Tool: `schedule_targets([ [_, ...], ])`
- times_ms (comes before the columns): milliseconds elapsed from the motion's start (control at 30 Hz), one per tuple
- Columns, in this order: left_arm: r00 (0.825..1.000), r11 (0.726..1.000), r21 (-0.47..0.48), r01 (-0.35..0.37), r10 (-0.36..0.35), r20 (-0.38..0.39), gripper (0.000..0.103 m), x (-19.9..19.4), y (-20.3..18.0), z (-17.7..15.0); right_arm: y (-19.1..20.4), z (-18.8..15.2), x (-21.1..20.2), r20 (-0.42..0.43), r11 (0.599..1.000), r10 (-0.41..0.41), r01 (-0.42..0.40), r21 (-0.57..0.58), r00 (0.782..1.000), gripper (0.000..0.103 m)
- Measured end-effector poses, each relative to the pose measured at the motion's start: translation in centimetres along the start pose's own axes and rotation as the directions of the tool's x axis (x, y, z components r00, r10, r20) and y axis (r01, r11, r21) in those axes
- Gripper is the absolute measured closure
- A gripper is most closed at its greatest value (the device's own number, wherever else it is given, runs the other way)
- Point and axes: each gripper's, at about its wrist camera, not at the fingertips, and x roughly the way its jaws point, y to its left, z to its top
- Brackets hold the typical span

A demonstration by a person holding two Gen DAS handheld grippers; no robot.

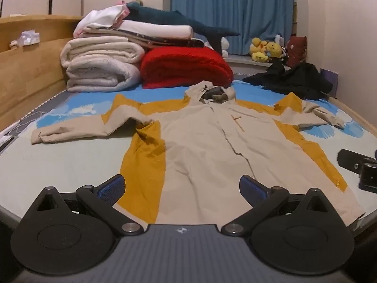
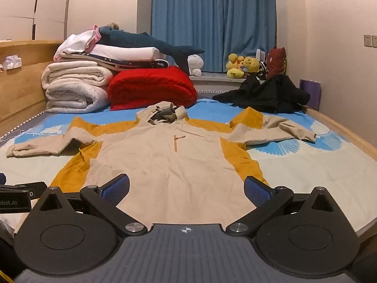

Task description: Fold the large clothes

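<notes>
A beige and mustard jacket [image 1: 200, 146] lies spread flat on the bed [image 1: 59, 165], front up, sleeves out to both sides, hood toward the far end. The left claw [image 1: 182, 188] hangs over the hem's left half, fingers spread wide, holding nothing. The right claw [image 2: 186, 188] hangs over the hem's right half, likewise spread and empty. Folded blankets [image 2: 75, 85] are stacked beyond the hood.
</notes>
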Motion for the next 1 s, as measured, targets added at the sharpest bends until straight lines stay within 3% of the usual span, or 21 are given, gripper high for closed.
schedule_targets([
  [200, 0.998, 0.998, -0.001, 0.062, -0.062, -0.019, 0.0, 0.6, -0.7, 0.2, 0.6, -0.4, -0.2, 0.007, 1.0, -0.009, 0.009, -0.022, 1.0, 0.001],
  [1000, 0.998, 1.0, -0.004, 0.026, -0.026, -0.063, 0.0, 0.9, 0.1, -0.5, 0.7, -1.0, 0.1, -0.024, 0.999, -0.001, 0.0, -0.035, 1.0, 0.001],
])
